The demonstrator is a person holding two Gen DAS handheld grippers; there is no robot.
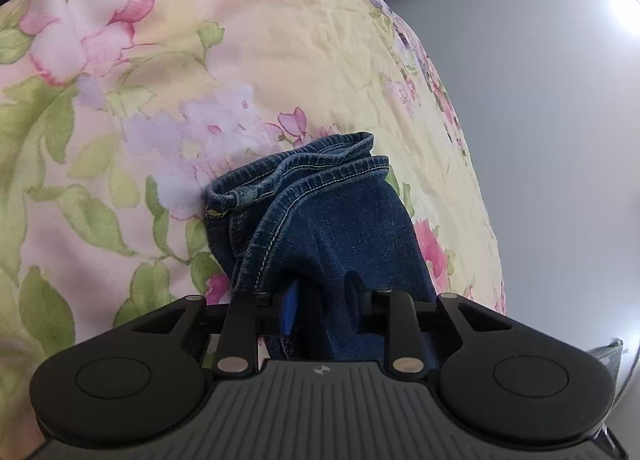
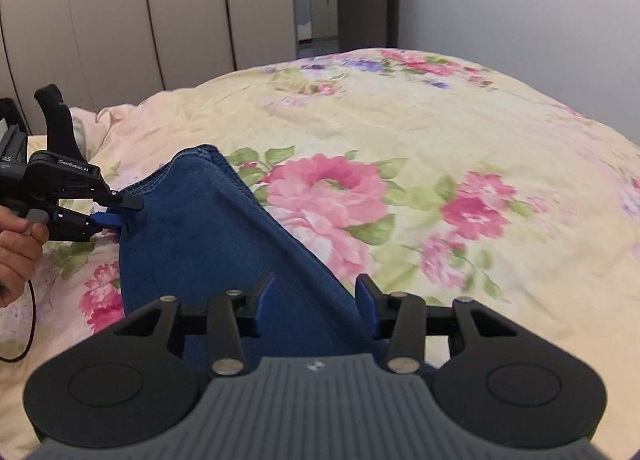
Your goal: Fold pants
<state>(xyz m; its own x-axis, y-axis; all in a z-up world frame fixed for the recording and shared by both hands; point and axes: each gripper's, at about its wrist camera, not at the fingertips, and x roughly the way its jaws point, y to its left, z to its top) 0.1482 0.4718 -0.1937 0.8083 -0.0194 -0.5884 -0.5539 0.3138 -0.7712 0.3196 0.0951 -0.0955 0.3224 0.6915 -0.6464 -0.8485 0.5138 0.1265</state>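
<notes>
**Pants folded on the floral bedspread, both grippers at the denim**

Pants (image 2: 208, 244), blue denim, lie on the floral bedspread (image 2: 440, 131), and here is the layout. In the right wrist view their long axis runs diagonally, from a stitched edge at the far left down toward the near centre, where the fabric passes under the camera. The left wrist view shows the stacked hems (image 1: 304, 167) pointing away, toward the bedspread's far edge.

The right gripper (image 2: 316, 300) sits over the near end of the denim, its blue-padded jaws standing moderately apart with cloth below them; no pad presses on it. The left gripper (image 2: 120, 211), held by a hand (image 2: 16, 244) at the left, reaches the pants' left edge. Its jaws are narrow with a fold of denim rising between them (image 1: 324, 300); whether the pads actually pinch the cloth I cannot tell.
</notes>
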